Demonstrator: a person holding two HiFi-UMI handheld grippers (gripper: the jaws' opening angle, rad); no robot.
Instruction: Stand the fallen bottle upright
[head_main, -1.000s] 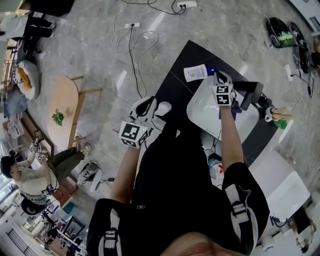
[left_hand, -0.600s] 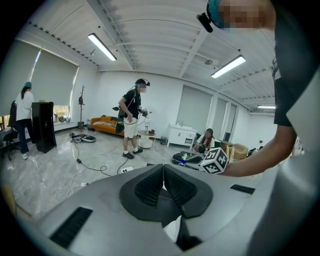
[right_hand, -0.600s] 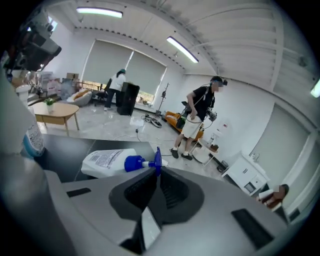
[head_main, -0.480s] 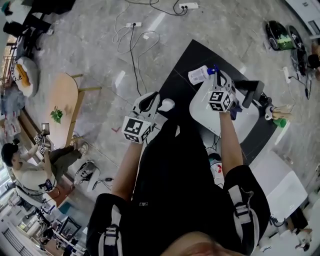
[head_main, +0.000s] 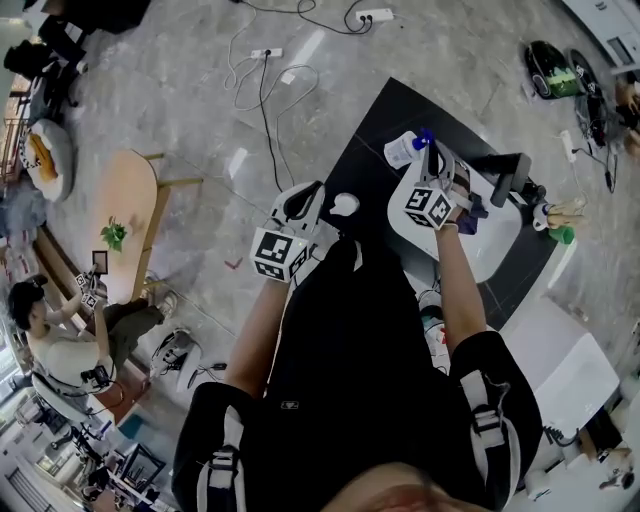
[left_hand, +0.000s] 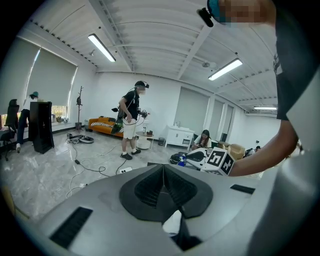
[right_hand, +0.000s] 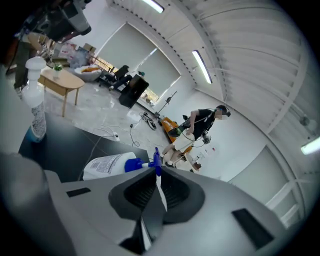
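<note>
The right gripper (right_hand: 157, 172) has its jaws pinched together on the thin blue trigger at the front of the spray bottle (right_hand: 107, 166). It is a narrow hold on the very tip of the blue spray head (right_hand: 134, 164), not around the body. From where I stand, the bottle is over the far part of the black table (head_main: 372, 125). Its white body stretches sideways away from the jaws, label facing up, so it is not yet upright. I can't tell whether its side rests on the tabletop or has come clear of it.

The left gripper (left_hand: 163, 172) is closed on nothing and hangs off the near-left edge of the table, well apart from the work. A second white bottle (right_hand: 34, 95) stands upright further along the same table, out of the way.

To my eye the grasp is made and the tipping-up is the step in hand. Next, the head needs to swing up over the base so the base settles flat on the table before the jaws let go. With so slight a grip on the trigger, I'd expect the body to swivel or slip unless the turn is slow.
</note>
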